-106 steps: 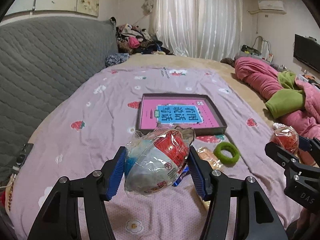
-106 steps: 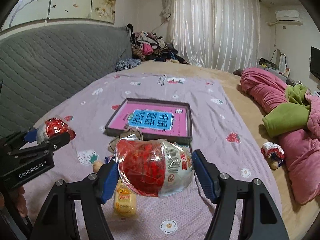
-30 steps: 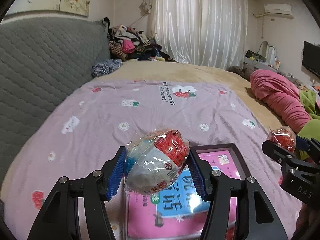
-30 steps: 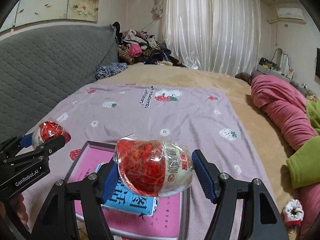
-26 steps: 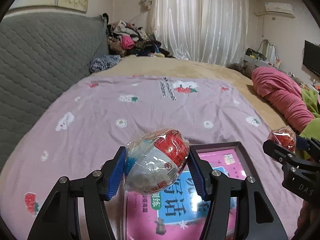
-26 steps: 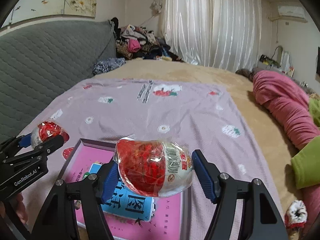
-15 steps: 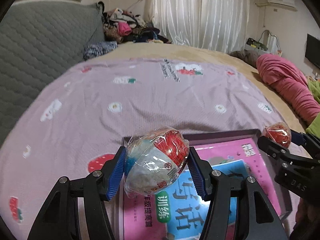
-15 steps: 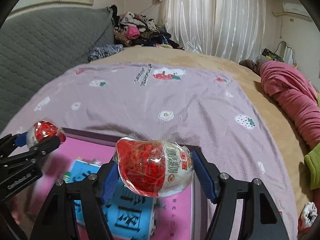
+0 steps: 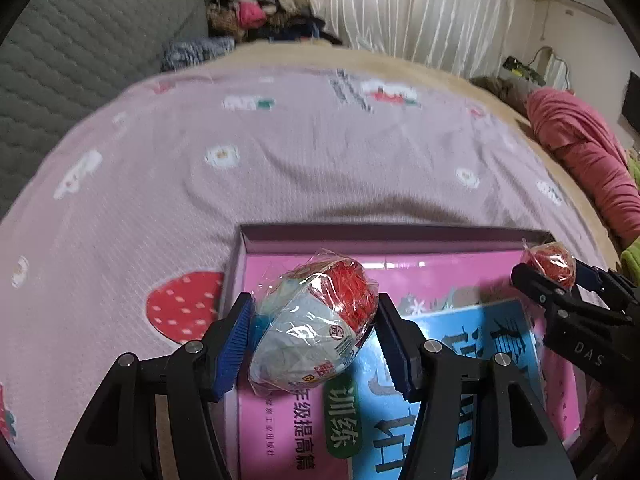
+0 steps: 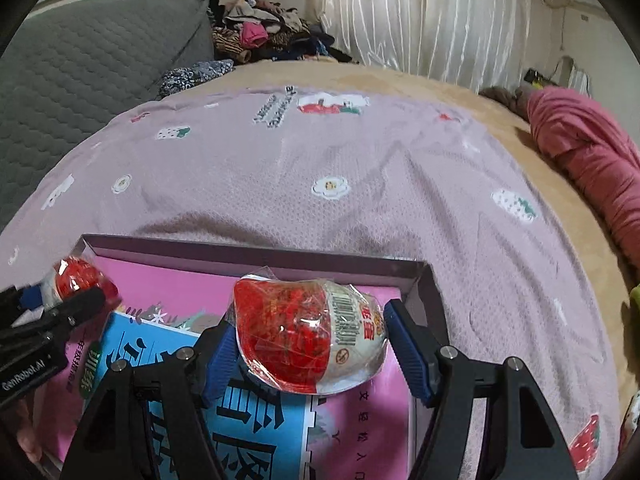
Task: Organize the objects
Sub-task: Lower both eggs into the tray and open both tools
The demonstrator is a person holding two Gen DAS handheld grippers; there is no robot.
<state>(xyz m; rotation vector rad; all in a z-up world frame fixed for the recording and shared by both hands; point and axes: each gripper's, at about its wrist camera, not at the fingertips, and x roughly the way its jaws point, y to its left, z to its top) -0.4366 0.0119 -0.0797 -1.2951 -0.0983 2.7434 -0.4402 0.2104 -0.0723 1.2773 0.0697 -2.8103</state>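
Note:
My left gripper (image 9: 314,314) is shut on a plastic-wrapped toy egg (image 9: 308,332), pale blue with a red end. It hangs over the near left part of a shallow pink box (image 9: 380,233) with a dark purple rim. My right gripper (image 10: 310,322) is shut on a second wrapped egg (image 10: 304,340), red and white, above the box's (image 10: 256,251) right side. Each gripper also shows in the other's view: the right gripper (image 9: 560,278) with its red egg (image 9: 547,261), and the left gripper (image 10: 60,300) with its egg (image 10: 74,280).
The box lies on a lilac bedsheet (image 9: 280,152) printed with strawberries and flowers. A grey quilted headboard (image 10: 80,64) stands to the left, a pile of clothes (image 10: 260,36) at the far end, and a pink quilt (image 10: 580,140) along the right.
Both grippers have sunk and moved forward over the box, which now fills the lower part of both views. Each egg stays held between its pads.

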